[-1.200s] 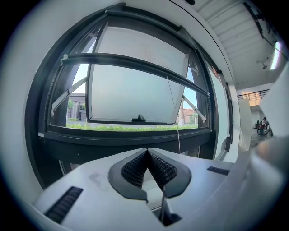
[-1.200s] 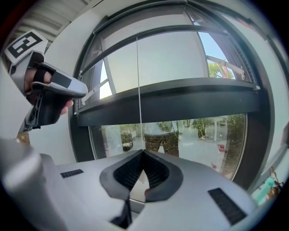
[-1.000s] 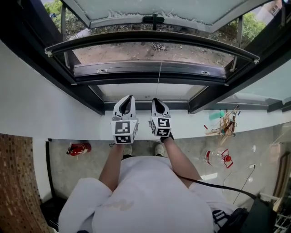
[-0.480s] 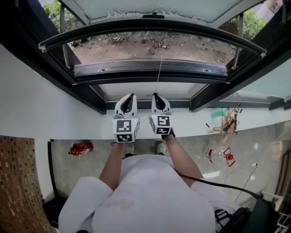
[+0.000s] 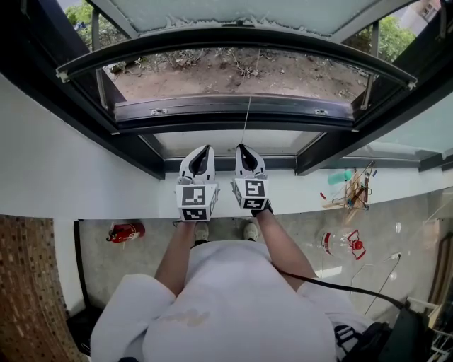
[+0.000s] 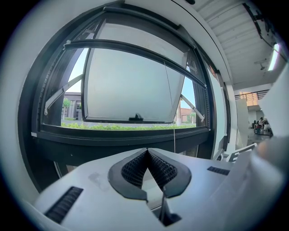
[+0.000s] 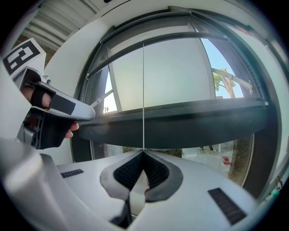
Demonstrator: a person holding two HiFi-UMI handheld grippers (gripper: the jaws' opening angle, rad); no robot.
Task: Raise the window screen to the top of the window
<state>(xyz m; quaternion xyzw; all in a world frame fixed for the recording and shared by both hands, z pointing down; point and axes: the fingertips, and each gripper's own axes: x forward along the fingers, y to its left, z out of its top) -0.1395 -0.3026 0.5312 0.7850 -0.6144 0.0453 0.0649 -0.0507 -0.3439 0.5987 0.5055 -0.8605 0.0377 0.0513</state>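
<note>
The window screen's black bottom bar (image 5: 233, 37) arches across the open window, and a thin white pull cord (image 5: 246, 124) hangs from it. My right gripper (image 5: 245, 150) is shut on the cord's lower end; in the right gripper view the cord (image 7: 143, 99) rises straight from the closed tips (image 7: 143, 152) to the bar (image 7: 149, 45). My left gripper (image 5: 202, 152) hovers beside it over the white sill (image 5: 106, 184), shut and empty. In the left gripper view the closed tips (image 6: 147, 150) face the window, with the bar (image 6: 135, 50) above and the cord (image 6: 173, 131) to the right.
The glass sash (image 5: 233, 14) is swung outward past the black frame (image 5: 233, 113). A red fire extinguisher (image 5: 124, 230) and a red-capped jug (image 5: 340, 244) stand on the floor below. Small clutter (image 5: 350, 191) lies on the sill at the right. A black cable (image 5: 333, 286) trails behind me.
The screen's bar sits higher in the head view than a second ago. Both grippers stay shut side by side, the right one lifted slightly with the cord.
</note>
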